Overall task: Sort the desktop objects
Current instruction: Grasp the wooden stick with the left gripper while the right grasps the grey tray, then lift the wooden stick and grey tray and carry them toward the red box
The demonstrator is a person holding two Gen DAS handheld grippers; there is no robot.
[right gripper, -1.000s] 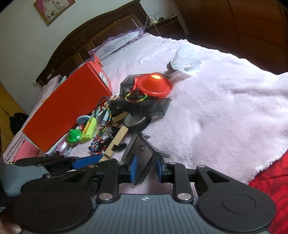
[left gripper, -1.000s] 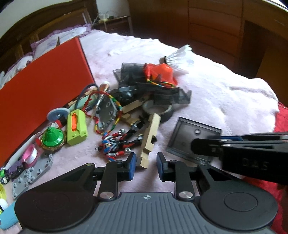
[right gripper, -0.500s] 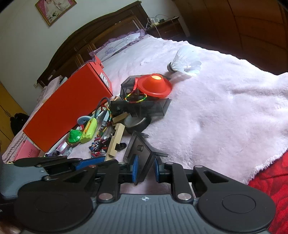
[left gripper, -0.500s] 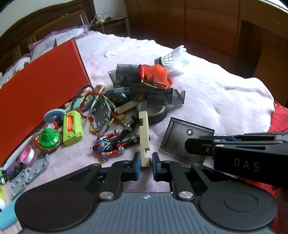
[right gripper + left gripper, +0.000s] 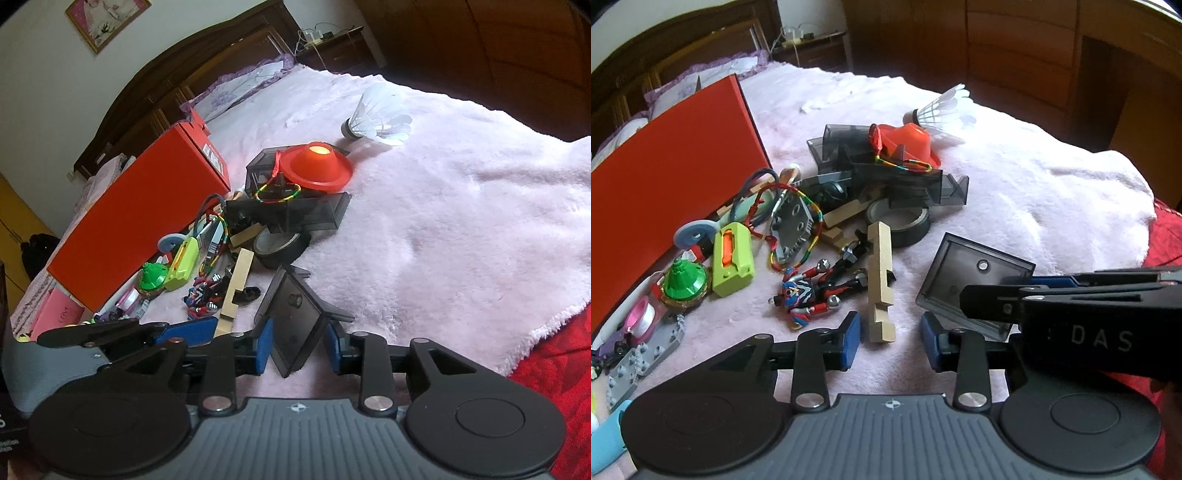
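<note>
Both rigs look the same: a ribbed grey body with two round black discs, black linkage arms pinned with silver screws, and blue pads on the fingers of the left claw (image 5: 891,338) and right claw (image 5: 298,345). White "DAS" lettering is printed on the black side housing of one.

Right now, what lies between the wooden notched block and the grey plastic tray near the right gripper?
In the left wrist view, only bare pink blanket separates the wooden block from the grey tray. The roll of black tape lies further back.
</note>
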